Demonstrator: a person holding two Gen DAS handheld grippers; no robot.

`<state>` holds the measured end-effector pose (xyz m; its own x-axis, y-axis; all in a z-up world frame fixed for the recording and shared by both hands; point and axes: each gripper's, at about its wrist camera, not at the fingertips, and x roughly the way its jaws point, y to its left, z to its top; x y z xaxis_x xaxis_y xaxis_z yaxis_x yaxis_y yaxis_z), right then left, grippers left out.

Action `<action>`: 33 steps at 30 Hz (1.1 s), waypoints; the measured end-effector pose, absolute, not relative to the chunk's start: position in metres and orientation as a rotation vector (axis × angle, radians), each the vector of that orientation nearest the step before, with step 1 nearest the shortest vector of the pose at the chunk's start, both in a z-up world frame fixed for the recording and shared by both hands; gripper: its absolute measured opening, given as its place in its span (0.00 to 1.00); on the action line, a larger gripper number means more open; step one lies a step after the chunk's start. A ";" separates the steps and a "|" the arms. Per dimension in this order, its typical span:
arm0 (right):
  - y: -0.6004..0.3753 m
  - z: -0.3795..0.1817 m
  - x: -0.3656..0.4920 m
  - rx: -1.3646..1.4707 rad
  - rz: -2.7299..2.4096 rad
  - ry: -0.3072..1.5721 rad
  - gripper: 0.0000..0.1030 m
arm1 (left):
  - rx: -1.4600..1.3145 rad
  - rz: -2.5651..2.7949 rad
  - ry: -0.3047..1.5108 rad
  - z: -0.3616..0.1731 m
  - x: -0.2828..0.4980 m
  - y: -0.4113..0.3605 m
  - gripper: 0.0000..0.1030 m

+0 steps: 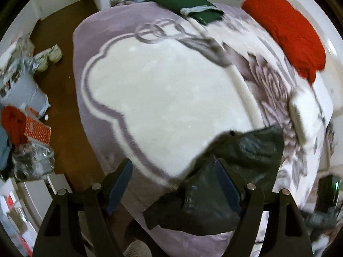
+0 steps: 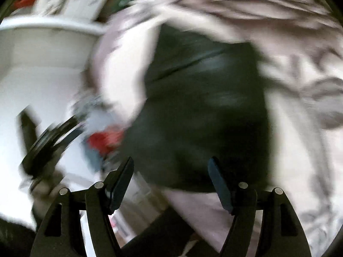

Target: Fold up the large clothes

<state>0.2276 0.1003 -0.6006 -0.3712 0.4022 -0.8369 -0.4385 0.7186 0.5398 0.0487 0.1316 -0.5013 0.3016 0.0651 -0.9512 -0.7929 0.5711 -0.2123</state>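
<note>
A dark, shiny garment [image 1: 231, 171] lies bunched on the near right part of the bed's lilac and white blanket [image 1: 160, 90]. My left gripper [image 1: 173, 167] is open above the near edge of the bed, its right finger over the garment's edge. In the blurred right wrist view the same dark garment [image 2: 203, 107] fills the middle. My right gripper [image 2: 171, 167] is open just in front of it and holds nothing.
A folded green garment [image 1: 188, 4] lies at the far end of the bed and a red one [image 1: 287, 32] at the far right. A white device [image 1: 300, 117] rests on the blanket. Bags and clutter [image 1: 25, 107] cover the brown floor left of the bed.
</note>
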 end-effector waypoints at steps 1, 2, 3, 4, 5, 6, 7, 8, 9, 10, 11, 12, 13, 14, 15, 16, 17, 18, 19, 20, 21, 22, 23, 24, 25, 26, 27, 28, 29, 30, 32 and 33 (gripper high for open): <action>0.095 -0.609 0.234 -0.026 0.838 1.744 0.72 | -0.774 0.648 1.145 -0.507 0.053 0.126 0.76; 0.090 -0.617 0.229 -0.018 0.814 1.749 0.72 | -0.772 0.617 1.182 -0.522 0.062 0.114 0.76; 0.082 -0.619 0.248 0.004 0.801 1.751 0.73 | -0.777 0.586 1.216 -0.538 0.069 0.104 0.76; 0.077 -0.626 0.255 0.013 0.796 1.753 0.76 | -0.765 0.573 1.262 -0.558 0.076 0.093 0.76; 0.065 -0.628 0.284 0.022 0.798 1.766 0.87 | -0.742 0.564 1.321 -0.580 0.081 0.081 0.76; 0.052 -0.639 0.288 0.021 0.797 1.779 0.89 | -0.701 0.554 1.384 -0.604 0.086 0.070 0.77; 0.057 -0.652 0.293 0.017 0.799 1.793 0.89 | -0.673 0.557 1.406 -0.622 0.087 0.064 0.78; 0.063 -0.659 0.318 0.023 0.811 1.815 0.89 | -0.666 0.570 1.412 -0.635 0.086 0.063 0.80; 0.060 -0.674 0.324 0.050 0.846 1.854 0.93 | -0.678 0.583 1.404 -0.641 0.083 0.066 0.88; 0.060 -0.688 0.332 0.089 0.894 1.898 0.94 | -0.704 0.589 1.389 -0.644 0.079 0.071 0.99; 0.058 -0.699 0.336 0.128 0.936 1.925 0.95 | -0.738 0.587 1.379 -0.646 0.076 0.077 1.00; 0.063 -0.713 0.336 0.162 0.987 1.972 0.97 | -0.795 0.568 1.369 -0.651 0.071 0.085 1.00; 0.064 -0.720 0.336 0.176 1.014 2.005 0.97 | -0.815 0.558 1.367 -0.653 0.068 0.087 1.00; 0.069 -0.729 0.337 0.192 1.040 2.041 0.99 | -0.822 0.547 1.361 -0.653 0.066 0.090 1.00; 0.073 -0.739 0.335 0.217 1.068 2.089 1.00 | -0.807 0.543 1.360 -0.651 0.066 0.091 1.00; 0.078 -0.744 0.334 0.226 1.083 2.101 1.00 | -0.792 0.542 1.361 -0.650 0.067 0.091 1.00; 0.084 -0.746 0.331 0.214 1.108 2.092 1.00 | -0.769 0.543 1.363 -0.646 0.068 0.093 1.00; 0.092 -0.746 0.326 0.194 1.130 2.056 1.00 | -0.753 0.551 1.362 -0.642 0.068 0.095 1.00; 0.095 -0.744 0.322 0.187 1.125 2.027 1.00 | -0.740 0.564 1.359 -0.637 0.068 0.099 1.00; 0.096 -0.742 0.319 0.187 1.113 1.999 0.97 | -0.734 0.575 1.352 -0.633 0.067 0.103 1.00; 0.094 -0.736 0.316 0.202 1.082 1.958 0.89 | -0.732 0.593 1.336 -0.625 0.066 0.110 1.00; 0.091 -0.731 0.315 0.225 1.064 1.935 0.83 | -0.734 0.610 1.321 -0.620 0.065 0.114 1.00; 0.085 -0.725 0.312 0.261 1.053 1.910 0.72 | -0.735 0.635 1.297 -0.610 0.062 0.124 1.00; 0.074 -0.715 0.309 0.333 1.027 1.875 0.62 | -0.736 0.650 1.275 -0.601 0.059 0.130 1.00; 0.065 -0.708 0.306 0.380 0.998 1.849 0.59 | -0.730 0.664 1.256 -0.593 0.057 0.136 1.00; 0.055 -0.702 0.302 0.432 0.962 1.820 0.56 | -0.717 0.683 1.243 -0.585 0.054 0.141 1.00; 0.036 -0.695 0.296 0.531 0.891 1.777 0.54 | -0.704 0.700 1.231 -0.577 0.051 0.144 1.00; 0.019 -0.691 0.292 0.615 0.830 1.750 0.54 | -0.694 0.714 1.217 -0.570 0.049 0.145 1.00; -0.005 -0.686 0.291 0.713 0.763 1.720 0.53 | -0.684 0.726 1.205 -0.565 0.048 0.145 1.00; -0.028 -0.683 0.284 0.825 0.683 1.671 0.53 | -0.672 0.737 1.201 -0.562 0.044 0.143 1.00; -0.073 -0.681 0.262 0.973 0.512 1.546 0.54 | -0.658 0.741 1.197 -0.563 0.041 0.136 1.00; -0.087 -0.683 0.252 0.960 0.445 1.538 0.64 | -0.654 0.732 1.207 -0.567 0.042 0.130 1.00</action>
<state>0.2520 -0.0866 -0.6826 0.0497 0.7754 -0.6295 0.3192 0.5848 0.7457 0.0419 0.1301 -0.5667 0.1889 0.1495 -0.9705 -0.7916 0.6080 -0.0604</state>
